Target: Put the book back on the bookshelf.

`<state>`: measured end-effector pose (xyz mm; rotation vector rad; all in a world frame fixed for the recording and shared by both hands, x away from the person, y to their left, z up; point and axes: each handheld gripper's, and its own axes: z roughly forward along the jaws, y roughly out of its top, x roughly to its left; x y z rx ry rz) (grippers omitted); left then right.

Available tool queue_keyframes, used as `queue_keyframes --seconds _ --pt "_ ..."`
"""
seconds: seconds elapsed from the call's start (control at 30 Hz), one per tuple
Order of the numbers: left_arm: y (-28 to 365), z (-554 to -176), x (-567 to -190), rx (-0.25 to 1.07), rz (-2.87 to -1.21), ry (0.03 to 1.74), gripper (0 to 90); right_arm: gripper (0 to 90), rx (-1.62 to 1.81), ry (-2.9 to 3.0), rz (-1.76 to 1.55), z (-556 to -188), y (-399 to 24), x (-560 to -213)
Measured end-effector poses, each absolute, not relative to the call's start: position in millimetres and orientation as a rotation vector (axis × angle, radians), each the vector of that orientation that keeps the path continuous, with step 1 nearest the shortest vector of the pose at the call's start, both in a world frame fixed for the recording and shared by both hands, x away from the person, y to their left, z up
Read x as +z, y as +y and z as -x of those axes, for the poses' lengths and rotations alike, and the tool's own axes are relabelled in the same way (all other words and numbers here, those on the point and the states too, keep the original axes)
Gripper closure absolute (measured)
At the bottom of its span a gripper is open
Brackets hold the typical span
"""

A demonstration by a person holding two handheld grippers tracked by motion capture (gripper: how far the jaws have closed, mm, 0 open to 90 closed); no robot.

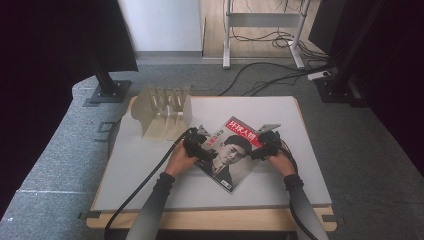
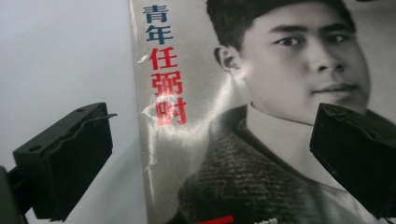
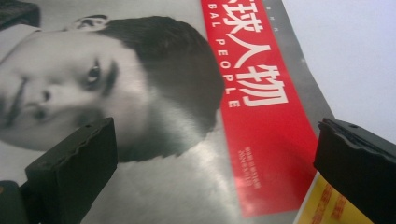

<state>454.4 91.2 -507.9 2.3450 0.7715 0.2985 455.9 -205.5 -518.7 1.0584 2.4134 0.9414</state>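
A magazine with a black-and-white portrait and a red title band lies flat and turned askew on the white table. My left gripper hovers at its left edge, open, and the left gripper view has the cover's spine side between the wide-spread jaws. At the magazine's upper right corner my right gripper is open too; the red band lies between its jaws. Neither holds anything.
A pale wooden slotted rack stands at the table's back left. Black cables trail from both grippers over the front edge. Beyond the table are black stand bases, floor cables and a white frame.
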Motion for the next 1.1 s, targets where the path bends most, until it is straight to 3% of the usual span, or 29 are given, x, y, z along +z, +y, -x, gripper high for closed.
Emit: queue_keyframes --seconds 0.57,1.1 --pt "91.7 -462.6 -525.3 0.228 -2.314 0.814 0.0 0.0 1.000 2.450 -1.131 -485.2 -229.1 -530.1" --pt "90.2 -443.8 -526.2 0.224 -2.322 0.766 0.0 1.0 1.028 2.445 -1.109 -465.5 -228.1 -531.2"
